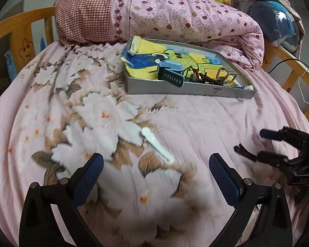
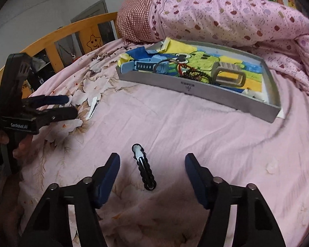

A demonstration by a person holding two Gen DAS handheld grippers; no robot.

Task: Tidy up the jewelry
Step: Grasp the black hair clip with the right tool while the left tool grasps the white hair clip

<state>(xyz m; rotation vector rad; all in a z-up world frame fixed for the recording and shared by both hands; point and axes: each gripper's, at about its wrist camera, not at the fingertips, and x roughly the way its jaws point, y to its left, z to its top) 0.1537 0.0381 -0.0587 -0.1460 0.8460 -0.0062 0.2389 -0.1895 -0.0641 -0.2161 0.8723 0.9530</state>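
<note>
A grey tray (image 1: 175, 91) (image 2: 216, 97) lies on the bed and holds a blue watch (image 1: 171, 76) (image 2: 142, 66), dark bead strings (image 1: 208, 79) (image 2: 193, 73) and a beige strap (image 2: 228, 75). A white hair clip (image 1: 157, 144) (image 2: 92, 108) lies on the sheet just ahead of my open, empty left gripper (image 1: 156, 164) (image 2: 70, 105). A black hair clip (image 2: 144, 168) (image 1: 245, 153) lies between the fingers of my open right gripper (image 2: 152, 164) (image 1: 259, 144), untouched.
A rolled pink quilt (image 1: 175, 14) (image 2: 226, 12) lies behind the tray. A wooden bed rail (image 1: 20, 33) (image 2: 68, 35) runs round the edge. A blue bag (image 1: 278, 20) and cables (image 1: 298, 70) are at the far right.
</note>
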